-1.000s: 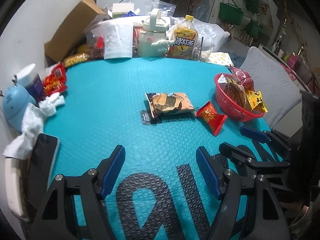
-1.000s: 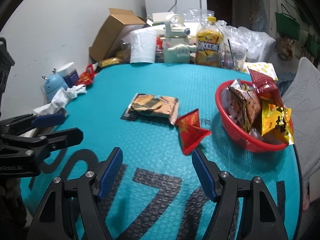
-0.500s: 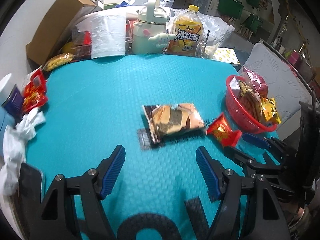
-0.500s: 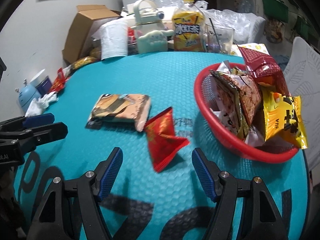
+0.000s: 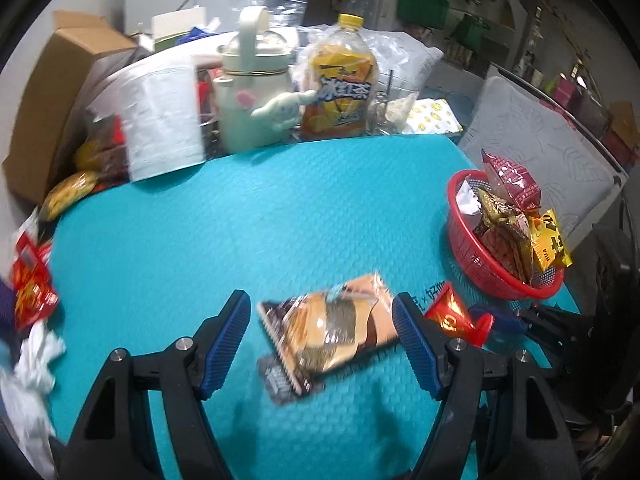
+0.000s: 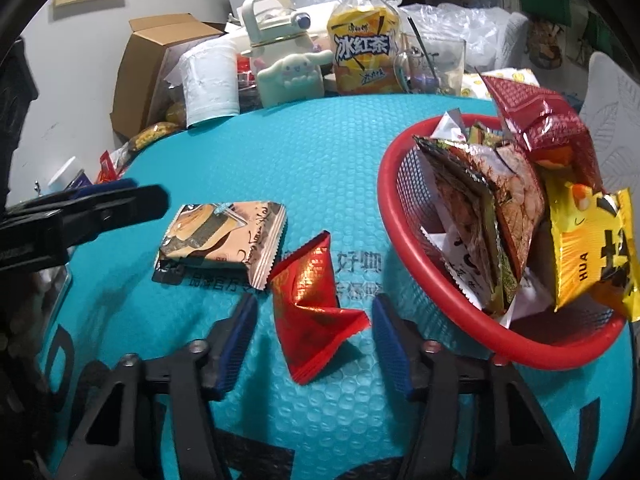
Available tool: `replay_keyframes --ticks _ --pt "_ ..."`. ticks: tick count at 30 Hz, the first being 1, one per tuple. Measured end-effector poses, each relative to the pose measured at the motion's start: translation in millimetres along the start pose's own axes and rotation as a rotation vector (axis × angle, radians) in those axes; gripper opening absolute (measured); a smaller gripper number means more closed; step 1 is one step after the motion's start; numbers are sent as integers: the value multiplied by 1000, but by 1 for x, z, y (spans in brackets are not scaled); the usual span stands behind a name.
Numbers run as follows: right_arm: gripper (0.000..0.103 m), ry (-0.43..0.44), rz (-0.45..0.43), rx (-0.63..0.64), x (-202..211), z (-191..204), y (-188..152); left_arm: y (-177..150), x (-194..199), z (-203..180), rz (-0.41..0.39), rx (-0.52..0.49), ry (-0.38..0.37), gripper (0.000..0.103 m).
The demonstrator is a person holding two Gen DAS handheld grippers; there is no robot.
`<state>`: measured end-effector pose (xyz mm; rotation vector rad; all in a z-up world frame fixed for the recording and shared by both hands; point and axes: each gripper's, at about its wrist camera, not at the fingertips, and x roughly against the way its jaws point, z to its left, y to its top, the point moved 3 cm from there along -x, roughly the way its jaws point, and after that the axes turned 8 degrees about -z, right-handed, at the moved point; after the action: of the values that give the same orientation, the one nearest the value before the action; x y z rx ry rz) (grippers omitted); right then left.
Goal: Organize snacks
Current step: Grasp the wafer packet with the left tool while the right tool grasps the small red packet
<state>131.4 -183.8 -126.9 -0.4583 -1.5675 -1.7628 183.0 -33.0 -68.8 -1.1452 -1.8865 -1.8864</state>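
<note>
A brown-and-orange snack packet [image 5: 336, 328] lies flat on the teal mat, between the fingers of my left gripper [image 5: 320, 340], which is open and straddles it without pressing. Just right of it lies a small red foil packet [image 6: 312, 300]. My right gripper [image 6: 314, 336] is around that red packet and its jaws are closing, with a small gap still showing at each pad. A red basket [image 6: 400, 216] full of several snack bags stands to the right. The left gripper's fingers [image 6: 100, 200] show at the left of the right wrist view.
Along the table's back stand a cardboard box [image 6: 160, 64], a paper roll [image 6: 208, 80], a cream kettle [image 6: 284, 64], an iced tea bottle [image 6: 364, 48] and a glass [image 6: 436, 64]. Red snack bags [image 5: 30, 284] and tissue [image 5: 36, 360] lie at the left edge. A grey chair [image 5: 540, 148] is behind the basket.
Both grippers moved forward over the mat. The left now straddles the brown packet. The right has come down around the red packet and its jaws have narrowed.
</note>
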Motion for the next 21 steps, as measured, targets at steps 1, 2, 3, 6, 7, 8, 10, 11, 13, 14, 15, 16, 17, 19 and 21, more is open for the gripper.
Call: replay_keyframes --ticks 1,2,3,6,7,8,10,11,13,14,15,16,17,19,21 --pt "41 3 6 -4 0 -1 -1 1 -5 -2 7 -6 -15 72" --pt "40 9 11 -4 -1 -2 -1 2 -12 -4 30 -14 -42 72" --pt "38 16 9 -3 -1 -2 -1 2 -18 -5 51 -15 -58 72" --pt "34 10 -2 -3 3 -3 0 2 -35 -4 87 -2 -111 72" --pt "34 8 -4 -7 4 -4 0 2 -40 -5 102 -4 -125 72" --pt "34 8 -4 -13 4 -5 0 1 -44 -6 114 -13 -132 72" --pt "34 10 1 -21 4 -7 0 -1 -47 -9 115 -49 -137 72" --pt "34 11 1 -23 4 -7 0 -2 -49 -11 121 -64 -149 72" --pt "34 14 3 -23 5 -7 -1 -5 -55 -13 159 -67 -176 72" --pt "34 13 3 -20 5 -7 -1 -8 -56 -14 181 -54 -196 72" --pt "34 13 3 -18 5 -6 -2 -11 -57 -14 193 -42 -212 72" --pt "34 13 3 -17 6 -6 -2 -14 -56 -14 204 -23 -225 72" --pt "34 13 4 -16 6 -6 -2 -16 -55 -14 212 -9 -231 72" --pt "34 13 5 -15 7 -5 -2 -20 -51 -14 213 5 -236 72" --pt "34 13 7 -16 7 -5 -3 -23 -46 -16 210 12 -228 72"
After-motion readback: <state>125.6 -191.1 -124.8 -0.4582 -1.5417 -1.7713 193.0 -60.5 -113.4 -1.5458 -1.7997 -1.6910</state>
